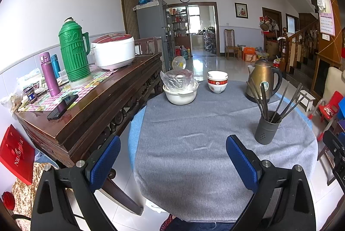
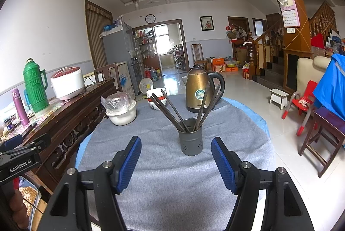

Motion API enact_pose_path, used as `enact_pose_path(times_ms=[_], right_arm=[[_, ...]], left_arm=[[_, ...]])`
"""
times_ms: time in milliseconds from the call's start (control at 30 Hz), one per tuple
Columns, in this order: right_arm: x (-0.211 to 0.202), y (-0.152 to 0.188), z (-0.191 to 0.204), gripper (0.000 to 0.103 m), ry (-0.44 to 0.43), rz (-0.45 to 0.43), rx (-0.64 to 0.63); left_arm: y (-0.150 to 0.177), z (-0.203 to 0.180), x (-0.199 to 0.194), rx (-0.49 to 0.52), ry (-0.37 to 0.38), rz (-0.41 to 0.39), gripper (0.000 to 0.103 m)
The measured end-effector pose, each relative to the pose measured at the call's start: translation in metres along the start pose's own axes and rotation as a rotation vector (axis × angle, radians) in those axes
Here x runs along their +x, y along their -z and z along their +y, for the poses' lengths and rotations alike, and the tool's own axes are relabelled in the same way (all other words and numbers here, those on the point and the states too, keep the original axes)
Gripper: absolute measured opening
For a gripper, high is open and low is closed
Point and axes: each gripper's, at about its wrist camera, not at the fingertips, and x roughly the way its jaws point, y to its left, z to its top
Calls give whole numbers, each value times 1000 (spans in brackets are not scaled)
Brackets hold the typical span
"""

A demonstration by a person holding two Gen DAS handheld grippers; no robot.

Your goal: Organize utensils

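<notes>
A dark grey holder (image 2: 190, 137) stands upright on the round table's grey cloth (image 2: 172, 177), with several dark chopsticks (image 2: 172, 111) fanned out of its top. My right gripper (image 2: 176, 148) hovers just in front of it, jaws open and empty. In the left wrist view the same holder (image 1: 267, 127) and its chopsticks (image 1: 278, 97) sit ahead and to the right of my left gripper (image 1: 173, 145), which also stands open with nothing between its blue pads. The right gripper's edge shows at the far right (image 1: 336, 149).
A brass kettle (image 2: 201, 88), stacked bowls (image 1: 217, 81) and a white pot with a plastic-wrapped lid (image 1: 180, 88) stand at the table's far side. A wooden sideboard (image 1: 90, 110) on the left carries a green thermos, a rice cooker and a phone. Chairs stand on the right.
</notes>
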Motion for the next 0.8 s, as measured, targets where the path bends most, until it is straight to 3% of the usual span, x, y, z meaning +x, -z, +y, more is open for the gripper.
enact_pose_path(times_ms=[300,800], right_arm=[[18,-8,-13,72,34,13,-7],[83,-27,-53,72,52,65,47]], left_arm=[[-1,-6,24,-4,-4,41,98],[-17,-37,88,12,-16,140,98]])
